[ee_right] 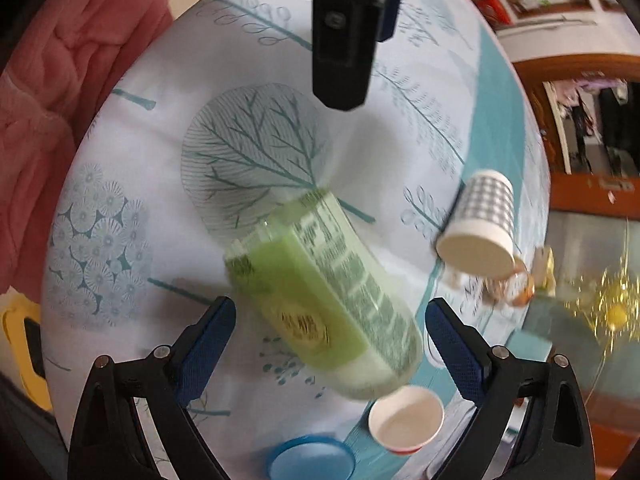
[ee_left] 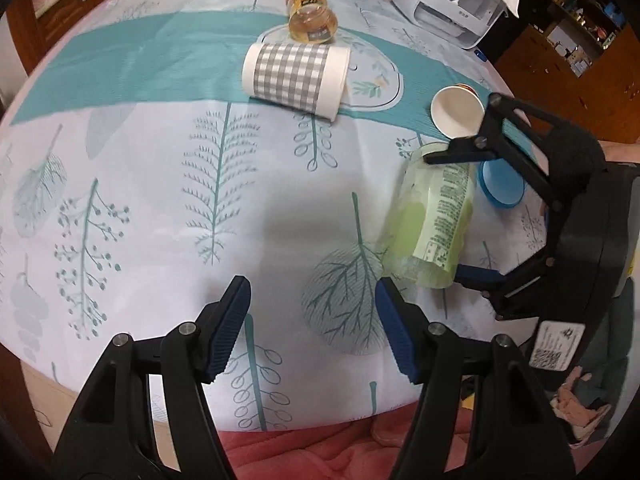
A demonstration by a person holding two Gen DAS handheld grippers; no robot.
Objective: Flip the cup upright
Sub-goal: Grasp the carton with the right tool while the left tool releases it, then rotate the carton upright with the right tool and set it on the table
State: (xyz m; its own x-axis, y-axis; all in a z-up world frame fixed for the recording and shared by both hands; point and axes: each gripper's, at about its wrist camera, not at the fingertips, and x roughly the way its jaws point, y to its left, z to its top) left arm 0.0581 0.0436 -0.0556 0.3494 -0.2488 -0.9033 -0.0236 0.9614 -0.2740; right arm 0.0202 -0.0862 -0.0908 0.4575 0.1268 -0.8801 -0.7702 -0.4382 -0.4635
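Nothing truly readable anywhere. Dense green print running along the label of the lying green bottle point(ee_left: 430, 216), too blurred to make out in the left view; same label in the right view point(ee_right: 336, 300), smeared by motion, with a brownish oval emblem, no letters to pick out. Small dark label on the amber jar point(ee_left: 313, 16), characters too small to read. White sticker point(ee_left: 556, 344) on the right gripper's body, carrying a QR-type code and tiny lines of print, illegible. Faint marking on the front of the white appliance point(ee_left: 456, 4), unreadable as well.
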